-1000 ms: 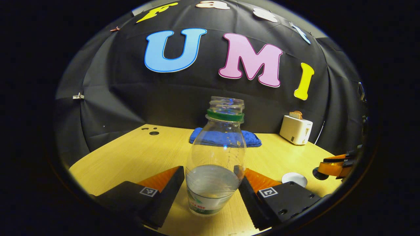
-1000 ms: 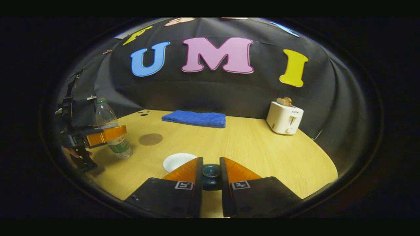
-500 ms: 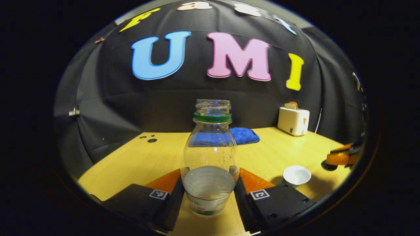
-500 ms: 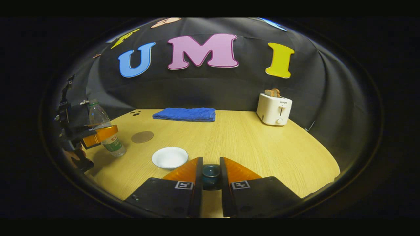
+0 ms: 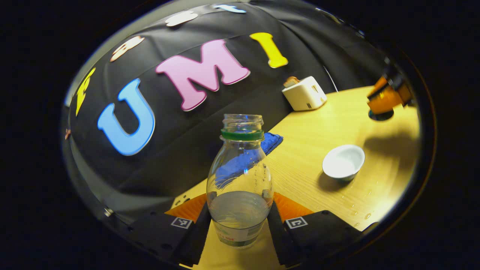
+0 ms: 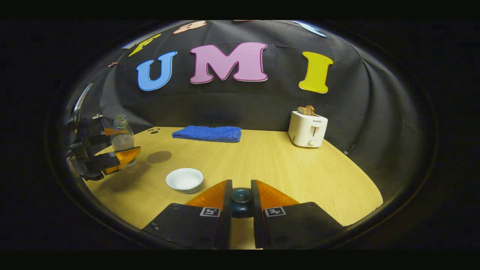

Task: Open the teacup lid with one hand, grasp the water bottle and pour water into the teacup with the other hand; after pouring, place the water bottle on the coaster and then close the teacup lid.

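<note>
While the right gripper (image 6: 241, 198) holds the lid (image 6: 241, 195) in closed jaws above the tabletop (image 6: 285, 165), the left gripper (image 5: 240, 221), jaws clamped on the uncapped bottle (image 5: 240, 180), has lifted and tilted toward the open cup (image 5: 343, 161), so pouring looks imminent.

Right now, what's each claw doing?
Left claw: shut on the water bottle.
Right claw: shut on the teacup lid.

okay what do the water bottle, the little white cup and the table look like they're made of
Water bottle: clear, thin plastic by its see-through ribbed wall and green neck ring.
Cup: glossy white, probably glazed ceramic, though plastic can't be ruled out.
Table: pale wood-grain top, smooth; likely laminate rather than solid wood.
</note>
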The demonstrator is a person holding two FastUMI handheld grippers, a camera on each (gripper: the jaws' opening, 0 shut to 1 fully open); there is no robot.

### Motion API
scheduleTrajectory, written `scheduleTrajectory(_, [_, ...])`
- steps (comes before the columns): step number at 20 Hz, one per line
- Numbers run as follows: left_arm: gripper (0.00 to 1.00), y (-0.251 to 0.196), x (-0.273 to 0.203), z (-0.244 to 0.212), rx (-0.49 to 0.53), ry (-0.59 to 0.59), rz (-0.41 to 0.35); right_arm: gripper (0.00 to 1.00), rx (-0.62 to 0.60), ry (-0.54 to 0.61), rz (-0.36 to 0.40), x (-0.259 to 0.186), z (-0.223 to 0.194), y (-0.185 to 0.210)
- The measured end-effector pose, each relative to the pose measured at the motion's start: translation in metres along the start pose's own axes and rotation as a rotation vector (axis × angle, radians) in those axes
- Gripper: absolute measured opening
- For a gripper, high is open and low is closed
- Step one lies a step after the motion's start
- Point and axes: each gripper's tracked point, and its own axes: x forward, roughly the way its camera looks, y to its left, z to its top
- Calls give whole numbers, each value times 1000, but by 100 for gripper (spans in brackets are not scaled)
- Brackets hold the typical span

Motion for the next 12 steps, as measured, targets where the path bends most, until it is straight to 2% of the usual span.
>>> scheduleTrajectory(1, [75,-4,2,0,61,1,-2,27,-4,0,-1,-1,-1,-4])
scheduleTrajectory(2, [75,-9,6,-2,113,4,-9,22,-8,0,0,-1,0,-8])
scheduleTrajectory(3, [75,-12,10,-4,159,17,-20,27,-12,0,-2,-1,0,-12])
scheduleTrajectory(4, [73,-15,11,-7,200,25,-25,28,-15,0,-3,-1,-1,-17])
scheduleTrajectory(7, [75,-28,23,-7,334,27,-49,27,-13,-4,-4,-4,0,-26])
scheduleTrajectory(9, [75,-34,28,-8,401,26,-65,28,-14,-2,-6,-3,-2,-33])
scheduleTrajectory(10, [75,-37,31,-5,424,28,-74,22,-14,2,-6,-2,-3,-37])
scheduleTrajectory(12, [75,-37,37,-6,481,39,-73,22,-10,5,-11,-2,-6,-43])
